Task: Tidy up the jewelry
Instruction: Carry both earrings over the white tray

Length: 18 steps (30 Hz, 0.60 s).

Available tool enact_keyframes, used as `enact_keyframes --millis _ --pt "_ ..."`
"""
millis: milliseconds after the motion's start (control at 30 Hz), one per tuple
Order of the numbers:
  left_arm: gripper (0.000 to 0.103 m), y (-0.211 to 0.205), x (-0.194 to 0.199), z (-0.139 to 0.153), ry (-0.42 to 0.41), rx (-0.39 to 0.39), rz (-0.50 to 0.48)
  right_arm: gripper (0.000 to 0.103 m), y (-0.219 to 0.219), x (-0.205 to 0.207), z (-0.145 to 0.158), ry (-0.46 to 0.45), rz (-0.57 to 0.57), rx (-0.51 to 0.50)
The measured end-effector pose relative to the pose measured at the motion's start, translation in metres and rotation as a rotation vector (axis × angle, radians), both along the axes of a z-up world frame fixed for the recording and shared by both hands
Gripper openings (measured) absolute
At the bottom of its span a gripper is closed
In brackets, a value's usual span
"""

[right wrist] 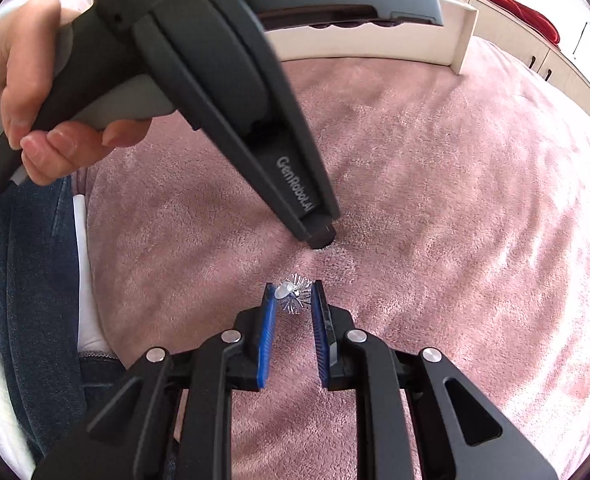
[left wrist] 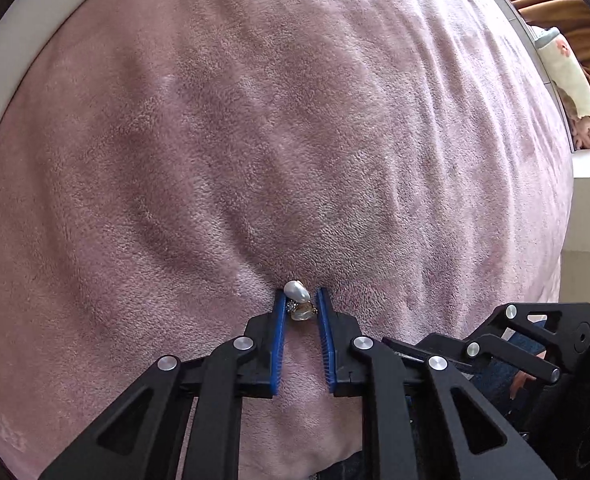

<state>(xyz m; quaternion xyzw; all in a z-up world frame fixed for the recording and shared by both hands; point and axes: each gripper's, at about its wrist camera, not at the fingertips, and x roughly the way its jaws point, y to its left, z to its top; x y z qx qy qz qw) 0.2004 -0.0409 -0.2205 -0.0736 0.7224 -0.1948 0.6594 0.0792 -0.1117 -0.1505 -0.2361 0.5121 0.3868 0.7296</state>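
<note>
Left wrist view: my left tongs (left wrist: 301, 300) clamped pearl earring (left wrist: 297, 291) on pink blanket (left wrist: 295, 120). Right tongs (right wrist: 293, 294) pinched spiky earring (right wrist: 295, 292), same blanket. Both tiny, light, slippery; spikes looked fragile, so I'd grip bead.

Left gripper (left wrist: 301, 300): angled steeply downward, jaws drawn close, blue pads pressing a small item at their tips. Right gripper (right wrist: 293, 294): same steep downward pitch, jaws likewise narrowed onto a small item. Left hand (right wrist: 35, 92): wrapped round the grey handle, fingers curled beneath it.
</note>
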Motion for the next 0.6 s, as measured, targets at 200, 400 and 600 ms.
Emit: enact_keyframes --millis 200,400,600 --pt "0.02 0.007 -0.01 0.01 -0.009 -0.017 0.005 0.018 -0.003 0.001 0.006 -0.002 -0.021 0.012" --pt "0.02 0.028 -0.011 0.025 -0.025 -0.023 0.014 0.018 -0.014 0.015 0.012 -0.004 -0.049 0.021" --pt "0.02 0.055 -0.009 0.053 -0.062 -0.071 0.053 0.018 -0.019 0.028 0.024 -0.035 -0.08 0.029"
